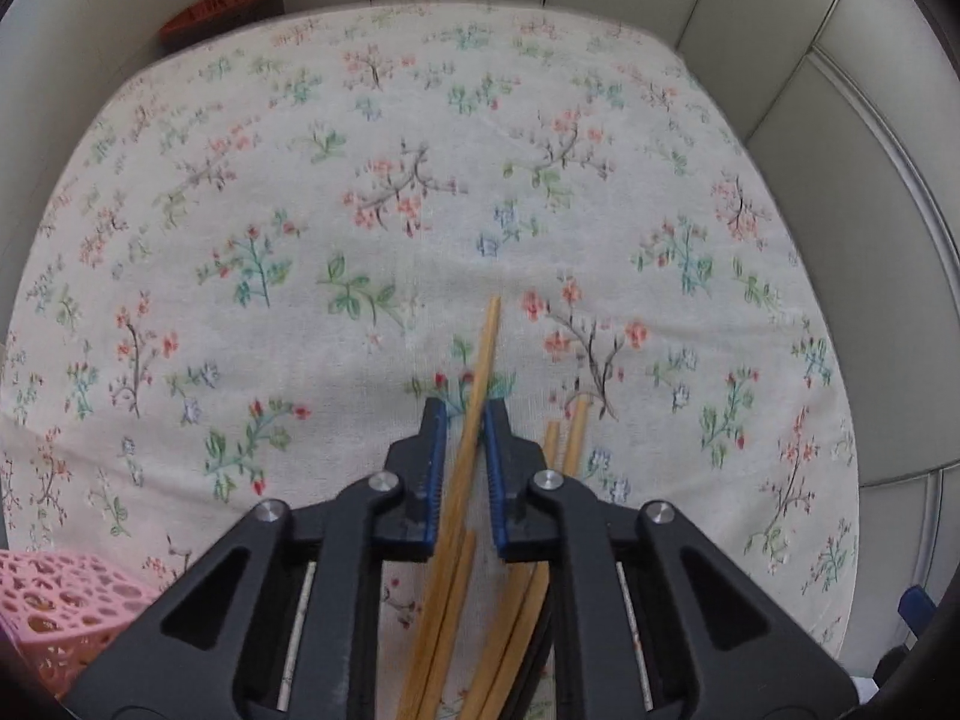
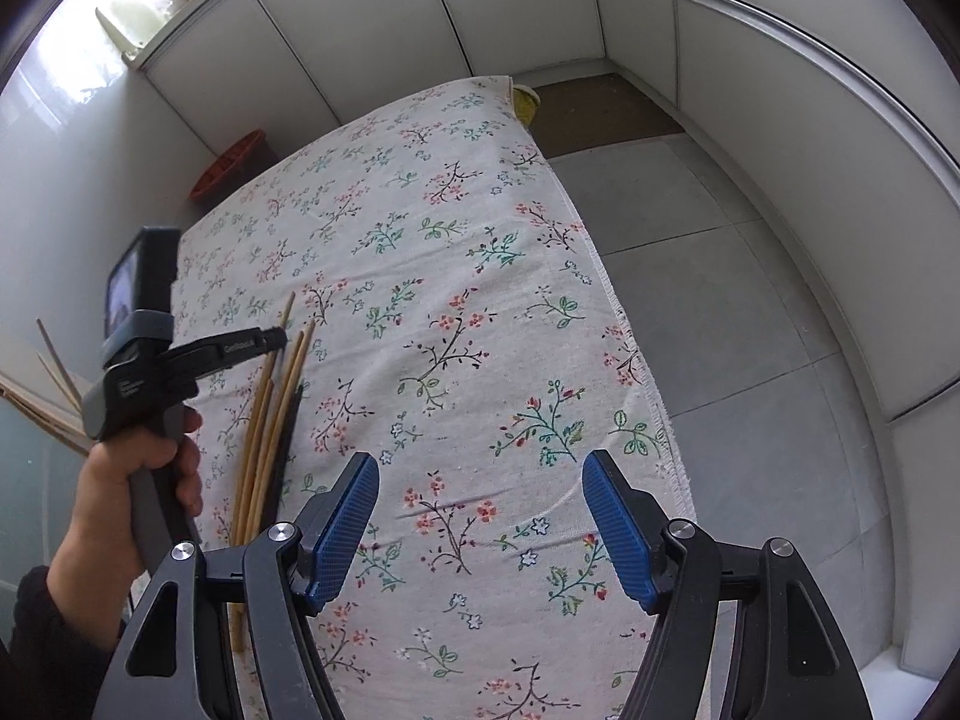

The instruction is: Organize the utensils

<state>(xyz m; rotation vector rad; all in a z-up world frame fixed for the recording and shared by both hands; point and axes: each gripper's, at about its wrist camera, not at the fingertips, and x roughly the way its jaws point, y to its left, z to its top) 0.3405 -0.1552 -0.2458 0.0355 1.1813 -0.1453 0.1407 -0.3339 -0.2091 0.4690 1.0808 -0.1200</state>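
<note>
Several wooden chopsticks (image 1: 558, 450) lie in a loose bundle on the floral tablecloth (image 1: 420, 180). My left gripper (image 1: 465, 414) is shut on one wooden chopstick (image 1: 480, 372), whose tip points away past the blue pads. In the right wrist view the left gripper (image 2: 276, 337) is over the chopstick bundle (image 2: 273, 420), which includes a dark chopstick (image 2: 287, 438). My right gripper (image 2: 480, 474) is open and empty above the cloth, to the right of the bundle.
A pink perforated basket (image 1: 54, 606) sits at the near left. An orange-red container (image 1: 228, 6) stands beyond the table's far left corner. White cabinets surround the table. The table's right edge (image 2: 612, 300) drops to a grey tiled floor. More sticks (image 2: 57, 372) show at the far left.
</note>
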